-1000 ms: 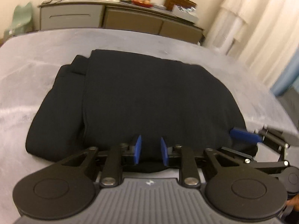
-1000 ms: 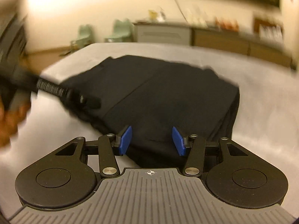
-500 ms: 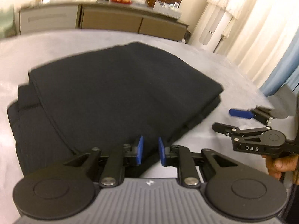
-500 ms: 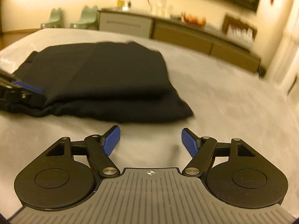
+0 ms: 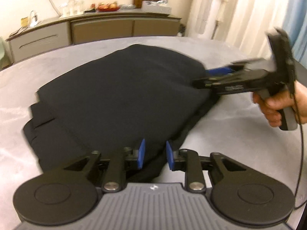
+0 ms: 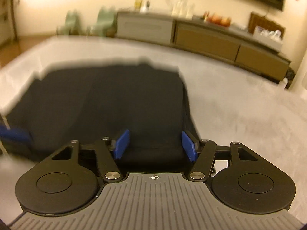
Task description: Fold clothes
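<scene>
Your left gripper sits low over the near edge of the folded black garment, its blue pads a narrow gap apart with dark cloth showing between them — whether they pinch that cloth you cannot tell from here. Your right gripper is spread wide, its pads straddling the near right corner of the garment without clamping anything. Seen from the left wrist camera, that same right gripper reaches in from the right side, one blue pad at the garment's far right edge, with your right hand wrapped around its handle.

The garment lies folded in a thick stack on the grey table, with layered edges stepping out on its left side.

There is white lettering on the side of the right gripper, too blurred to read.

Half a second ago the right gripper hung over bare table, clear of the cloth; it has since come in over the corner. The left pads stand slightly wider than they did then.
</scene>
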Demonstrator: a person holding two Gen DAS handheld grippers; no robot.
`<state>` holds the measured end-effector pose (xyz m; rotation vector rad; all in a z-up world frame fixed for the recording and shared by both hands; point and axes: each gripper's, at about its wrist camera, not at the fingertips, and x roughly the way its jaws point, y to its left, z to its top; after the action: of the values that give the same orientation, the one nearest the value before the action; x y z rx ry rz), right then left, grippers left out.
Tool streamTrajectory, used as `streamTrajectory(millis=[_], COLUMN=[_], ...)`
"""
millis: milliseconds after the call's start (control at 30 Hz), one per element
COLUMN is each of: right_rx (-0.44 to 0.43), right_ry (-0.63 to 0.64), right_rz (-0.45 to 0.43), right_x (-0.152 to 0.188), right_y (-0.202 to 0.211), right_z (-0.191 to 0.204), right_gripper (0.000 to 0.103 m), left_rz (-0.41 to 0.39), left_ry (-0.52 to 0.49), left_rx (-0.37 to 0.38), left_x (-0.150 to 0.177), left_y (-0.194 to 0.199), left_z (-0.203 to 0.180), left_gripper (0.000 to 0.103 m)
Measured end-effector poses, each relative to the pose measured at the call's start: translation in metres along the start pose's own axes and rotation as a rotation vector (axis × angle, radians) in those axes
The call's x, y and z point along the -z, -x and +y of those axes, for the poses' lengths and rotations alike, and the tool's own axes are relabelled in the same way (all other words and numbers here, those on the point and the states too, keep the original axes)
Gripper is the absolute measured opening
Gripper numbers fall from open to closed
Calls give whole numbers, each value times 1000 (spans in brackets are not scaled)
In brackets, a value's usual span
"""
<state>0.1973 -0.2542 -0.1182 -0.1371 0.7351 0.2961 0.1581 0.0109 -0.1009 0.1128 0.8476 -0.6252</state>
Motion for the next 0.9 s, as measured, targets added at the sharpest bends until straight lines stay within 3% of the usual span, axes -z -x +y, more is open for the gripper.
streamTrajectory(millis=[133, 233, 300, 367, 467, 600, 667, 900], right_rx=[-46, -37, 10, 49, 2, -71, -34, 21], right_ry=[-79, -114, -127, -130, -112, -53, -61, -92], right_rz=[1, 29, 2, -82, -154, -74, -40, -43], right_x=[11, 4, 1, -7, -19, -5, 6, 12], right_y=[5, 18, 36, 54, 57, 24, 9, 7], right_z=[-19, -21, -21, -14, 4, 28, 31, 39], right_gripper=[77, 74, 73, 70, 76, 76, 82, 87], left_rz=[-8, -17, -23, -29, -37, -26, -31, -61], left_ry=[74, 136, 178, 220, 273, 250, 241, 240], left_rx=[14, 5, 0, -6, -15, -35, -47, -63], left_x=[-1, -6, -9, -13, -17, -20, -25, -48], left_y=[11, 17, 21, 25, 29, 8, 0, -23], left_z=[24, 44, 57, 70, 88, 91, 94, 112], left_gripper=[19, 24, 30, 30, 30, 29, 28, 21])
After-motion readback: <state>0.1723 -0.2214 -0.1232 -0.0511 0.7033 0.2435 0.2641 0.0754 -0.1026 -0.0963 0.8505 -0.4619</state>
